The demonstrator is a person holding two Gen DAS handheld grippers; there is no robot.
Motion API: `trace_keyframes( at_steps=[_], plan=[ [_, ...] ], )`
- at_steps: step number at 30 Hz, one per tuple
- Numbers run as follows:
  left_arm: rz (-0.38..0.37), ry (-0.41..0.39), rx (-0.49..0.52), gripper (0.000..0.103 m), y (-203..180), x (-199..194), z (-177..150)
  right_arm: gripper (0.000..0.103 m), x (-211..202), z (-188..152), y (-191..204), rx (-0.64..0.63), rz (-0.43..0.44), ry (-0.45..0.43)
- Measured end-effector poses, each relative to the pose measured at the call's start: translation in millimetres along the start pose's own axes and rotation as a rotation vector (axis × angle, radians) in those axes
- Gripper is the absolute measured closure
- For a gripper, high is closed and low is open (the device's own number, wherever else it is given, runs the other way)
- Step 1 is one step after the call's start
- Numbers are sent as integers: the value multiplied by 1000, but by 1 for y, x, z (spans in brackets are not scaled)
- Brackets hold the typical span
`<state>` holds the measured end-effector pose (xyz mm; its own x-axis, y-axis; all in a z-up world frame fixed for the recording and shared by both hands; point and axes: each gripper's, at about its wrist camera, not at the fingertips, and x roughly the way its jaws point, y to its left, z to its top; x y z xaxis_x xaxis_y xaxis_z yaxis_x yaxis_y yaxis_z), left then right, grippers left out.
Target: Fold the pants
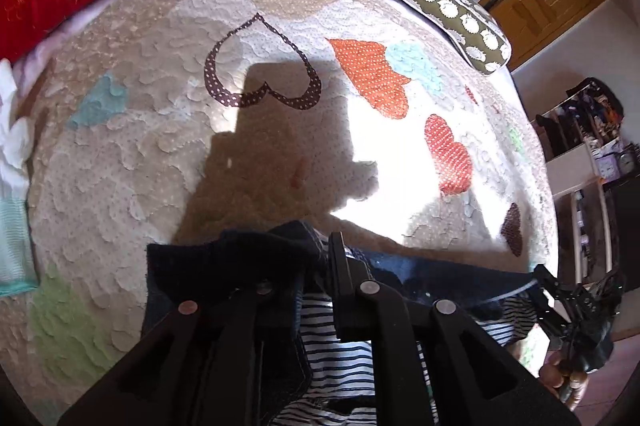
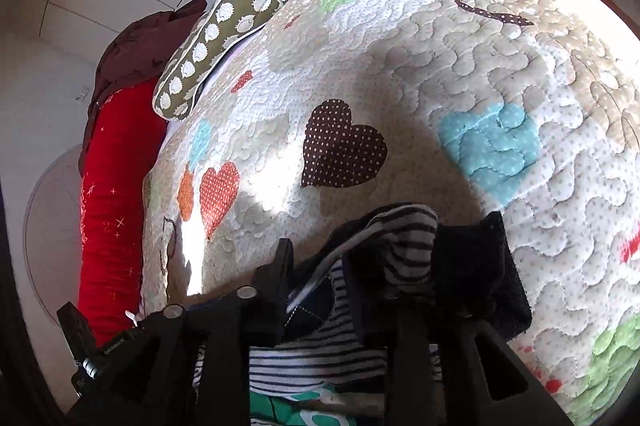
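Left wrist view: the pants (image 1: 256,266), dark denim with a striped lining (image 1: 332,350) turned out, hang bunched at 6 o'clock over the quilt (image 1: 120,153). The left gripper (image 1: 316,258) points steeply down, its jaws narrow and pinching the denim edge. At 4 o'clock a hand (image 1: 560,374) carries the right gripper (image 1: 552,290) at the far end of the same waistband. In the right wrist view the right gripper (image 2: 384,246) also tilts down; its jaws stand partly apart with striped lining (image 2: 400,246) and denim (image 2: 316,302) bunched between them, and I cannot tell whether the pads press on it. One pair of pants, two grippers, one spotted pillow (image 2: 216,37) at 11 o'clock, one red bolster (image 2: 112,193) at 9 o'clock.
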<state>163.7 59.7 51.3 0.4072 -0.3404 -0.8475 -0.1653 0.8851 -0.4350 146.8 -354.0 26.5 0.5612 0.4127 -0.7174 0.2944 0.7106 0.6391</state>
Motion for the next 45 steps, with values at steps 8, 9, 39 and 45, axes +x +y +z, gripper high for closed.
trace_keyframes(
  at_steps=[8,9,39,45],
  plan=[
    [-117,-24,-100,78,13,-20,9,56,-24,9,-2,-38,-67,-107],
    [-118,-31,-106,76,15,-23,10,55,-27,7,-2,-47,-73,-110],
    [457,-175,228,54,56,-51,-149,55,-53,-211,15,-434,82,70],
    [447,-196,215,45,59,-47,-152,81,-83,-181,-57,-250,63,-19]
  ],
)
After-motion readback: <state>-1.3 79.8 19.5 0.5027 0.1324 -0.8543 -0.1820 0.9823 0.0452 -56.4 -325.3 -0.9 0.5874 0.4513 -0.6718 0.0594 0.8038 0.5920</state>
